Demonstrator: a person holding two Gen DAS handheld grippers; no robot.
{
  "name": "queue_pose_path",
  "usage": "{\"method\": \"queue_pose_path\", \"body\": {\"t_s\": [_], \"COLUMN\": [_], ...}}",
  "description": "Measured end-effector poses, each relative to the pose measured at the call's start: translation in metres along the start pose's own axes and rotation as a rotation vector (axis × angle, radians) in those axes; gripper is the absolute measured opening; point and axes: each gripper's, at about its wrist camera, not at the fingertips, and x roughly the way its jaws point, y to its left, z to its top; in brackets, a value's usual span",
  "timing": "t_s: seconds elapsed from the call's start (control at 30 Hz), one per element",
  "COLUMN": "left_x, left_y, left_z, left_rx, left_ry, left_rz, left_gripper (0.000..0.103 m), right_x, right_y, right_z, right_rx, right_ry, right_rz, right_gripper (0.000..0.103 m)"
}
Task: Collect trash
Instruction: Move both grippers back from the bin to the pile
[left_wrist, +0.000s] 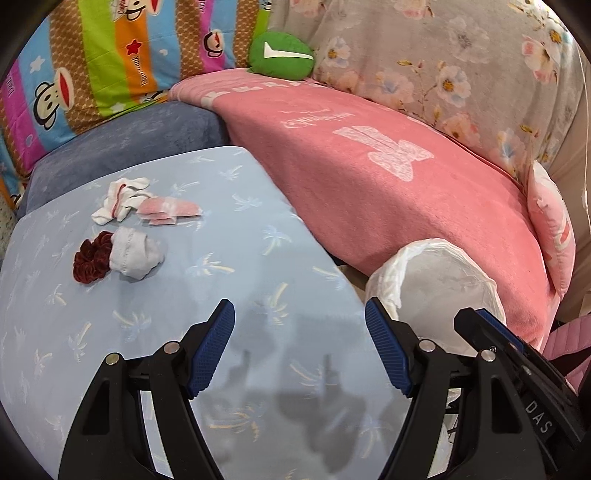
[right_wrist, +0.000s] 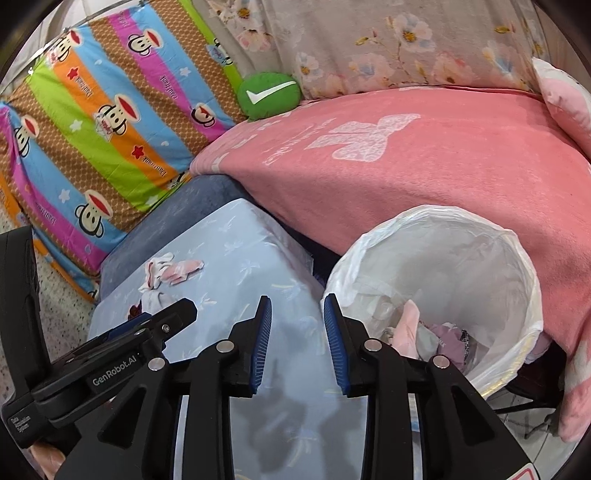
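On the light blue palm-print cloth (left_wrist: 229, 258) lie a crumpled white and red wad (left_wrist: 120, 201), a pink and white packet (left_wrist: 170, 210), a grey-white wad (left_wrist: 136, 254) and a dark red scrunchie (left_wrist: 92, 258). My left gripper (left_wrist: 299, 314) hangs open over the cloth, short of them and empty. The bin (right_wrist: 461, 280) with a white liner holds a pink scrap (right_wrist: 406, 328) and other scraps. My right gripper (right_wrist: 297, 306) is open with a narrow gap and nothing in it, just left of the bin's rim. The same wads (right_wrist: 159, 273) show far left of it.
A pink blanket (left_wrist: 388, 192) covers the bed behind the bin (left_wrist: 388, 273). A striped monkey-print pillow (right_wrist: 110, 140), a green cushion (right_wrist: 267, 96) and a floral quilt (right_wrist: 369, 48) lie further back. A blue-grey cushion (left_wrist: 129, 147) sits under the cloth.
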Motion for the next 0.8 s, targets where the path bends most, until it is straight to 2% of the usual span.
{"method": "queue_pose_path", "body": {"t_s": [0.3,0.4,0.7,0.8], "left_x": [-0.001,-0.002,-0.001,0.000], "left_y": [0.044,0.063,0.133,0.157], "left_z": [-0.005,-0.008,-0.014,-0.014], "left_rx": [-0.064,-0.102,-0.196,-0.217], "left_ry": [0.006,0.005,0.008,0.011], "left_rz": [0.040,0.056,0.136,0.169], "left_gripper": [0.070,0.077,0.078,0.078], "right_x": [0.018,0.026,0.059,0.071], "right_y": [0.041,0.056,0.108,0.127], "right_z": [-0.010,-0.012,-0.020,-0.023], "right_rx": [-0.068,-0.097,-0.186,-0.212], "right_ry": [0.035,0.049,0.098,0.107], "right_rz": [0.006,0.012,0.039,0.051], "right_gripper": [0.037,0.040,0.043,0.047]}}
